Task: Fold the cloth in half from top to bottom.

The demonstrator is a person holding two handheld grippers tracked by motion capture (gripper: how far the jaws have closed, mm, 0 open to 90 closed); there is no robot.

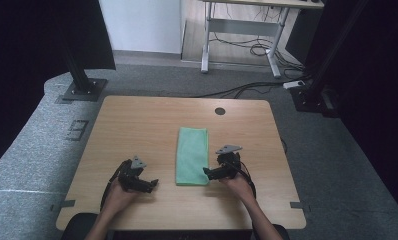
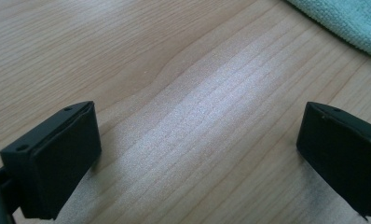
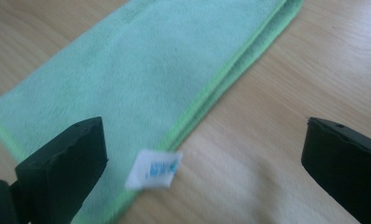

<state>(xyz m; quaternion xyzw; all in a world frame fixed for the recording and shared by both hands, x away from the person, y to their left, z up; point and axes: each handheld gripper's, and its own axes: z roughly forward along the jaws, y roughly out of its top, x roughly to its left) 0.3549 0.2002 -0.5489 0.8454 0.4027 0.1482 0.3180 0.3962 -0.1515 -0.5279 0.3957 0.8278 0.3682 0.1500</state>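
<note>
The folded mint-green microfibre cloth point(image 1: 192, 155) lies mid-counter, long axis running away from the person. The right gripper point(image 1: 210, 172), fingers spread and empty, is at its near right edge; the left gripper point(image 1: 152, 184), also released, sits farther off.

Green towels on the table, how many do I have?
1. The green towel lies folded mid-table, between the open left gripper and open right gripper; its white tag sticks out beside the right gripper.

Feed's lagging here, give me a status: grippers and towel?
Left gripper open, off the towel. Right gripper open at the folded green towel's near right edge, by its white tag. Nothing in the way.
</note>
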